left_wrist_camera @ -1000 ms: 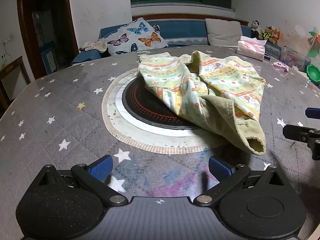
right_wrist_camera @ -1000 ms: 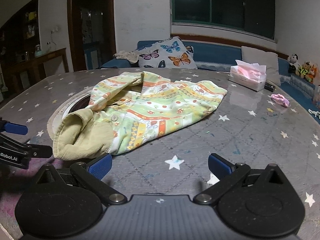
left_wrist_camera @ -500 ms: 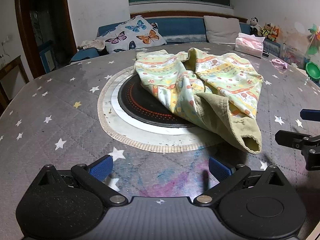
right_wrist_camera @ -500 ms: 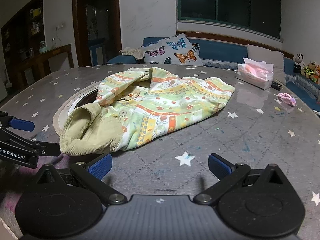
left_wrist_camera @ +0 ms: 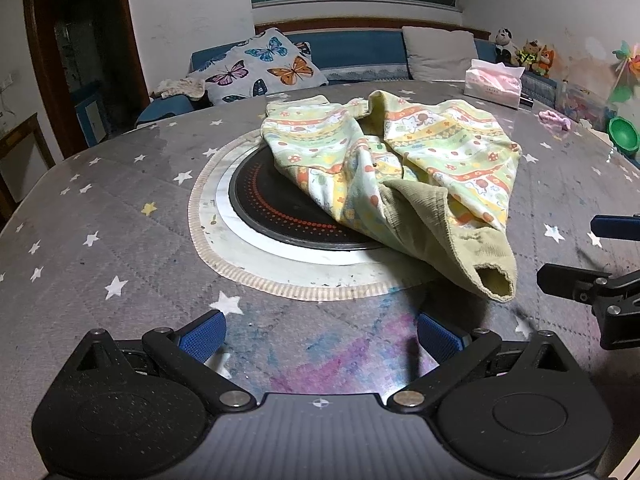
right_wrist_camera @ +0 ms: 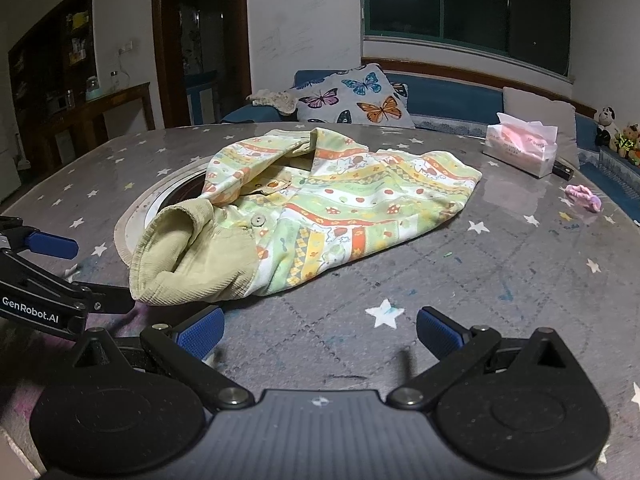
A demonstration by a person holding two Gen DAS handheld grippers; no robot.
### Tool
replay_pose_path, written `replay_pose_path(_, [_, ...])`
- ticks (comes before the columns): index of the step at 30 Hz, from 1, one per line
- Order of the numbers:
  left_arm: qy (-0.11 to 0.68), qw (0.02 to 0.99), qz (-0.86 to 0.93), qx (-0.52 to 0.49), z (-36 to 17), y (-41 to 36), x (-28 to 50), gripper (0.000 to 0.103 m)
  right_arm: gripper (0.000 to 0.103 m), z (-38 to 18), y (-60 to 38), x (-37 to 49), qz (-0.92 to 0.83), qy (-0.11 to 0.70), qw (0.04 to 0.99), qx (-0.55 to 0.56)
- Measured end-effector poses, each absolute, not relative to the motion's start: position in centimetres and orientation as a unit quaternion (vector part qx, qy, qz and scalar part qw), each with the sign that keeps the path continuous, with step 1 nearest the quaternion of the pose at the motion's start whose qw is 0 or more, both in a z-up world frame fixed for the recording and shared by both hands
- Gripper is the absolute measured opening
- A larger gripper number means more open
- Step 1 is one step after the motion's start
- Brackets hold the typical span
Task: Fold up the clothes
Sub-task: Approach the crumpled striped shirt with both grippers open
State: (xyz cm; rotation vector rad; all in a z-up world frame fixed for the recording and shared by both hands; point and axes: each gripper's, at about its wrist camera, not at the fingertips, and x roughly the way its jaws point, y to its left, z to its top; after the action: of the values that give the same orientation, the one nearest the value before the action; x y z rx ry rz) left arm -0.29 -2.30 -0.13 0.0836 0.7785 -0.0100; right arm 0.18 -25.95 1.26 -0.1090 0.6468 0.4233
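Left gripper (left_wrist_camera: pixel 320 330): jaws wide apart, nothing held, low over tablecloth (left_wrist_camera: pixel 100 240) near table edge. Right gripper (right_wrist_camera: pixel 318 326): jaws equally wide, empty, also over cloth. Each gripper visible at edge of other's view, close together. Shirt (right_wrist_camera: pixel 320 212) crumpled ahead of both, lying partly on round black hotplate (left_wrist_camera: pixel 280 208) at table centre; corduroy cuff (left_wrist_camera: pixel 494 286) nearest grippers, untouched. Tissue box (right_wrist_camera: pixel 520 150) at far right; pink scrunchie (right_wrist_camera: pixel 584 197) near it.

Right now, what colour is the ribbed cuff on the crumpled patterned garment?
Plain olive-tan corduroy cuff, unlike the striped cartoon-print garment; clearest in the right wrist view.
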Motion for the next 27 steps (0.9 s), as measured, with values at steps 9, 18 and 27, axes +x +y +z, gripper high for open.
replay_pose_path(9, [0.383, 0.923, -0.008, 0.045, -0.2, -2.6, -0.1, 0.103, 0.103, 1.2, -25.6, 0.3, 0.214, 0.318, 0.922, -0.055])
replay_pose_path(18, [0.379, 0.924, -0.008, 0.048, 0.1, -2.7, 0.3, 0.103, 0.103, 1.3, -25.4, 0.6, 0.218, 0.317, 0.921, -0.058])
replay_pose_path(27, [0.372, 0.927, -0.002, 0.055, 0.7, -2.3, 1.3, 0.103, 0.103, 1.6, -24.9, 1.6, 0.226, 0.318, 0.919, -0.066])
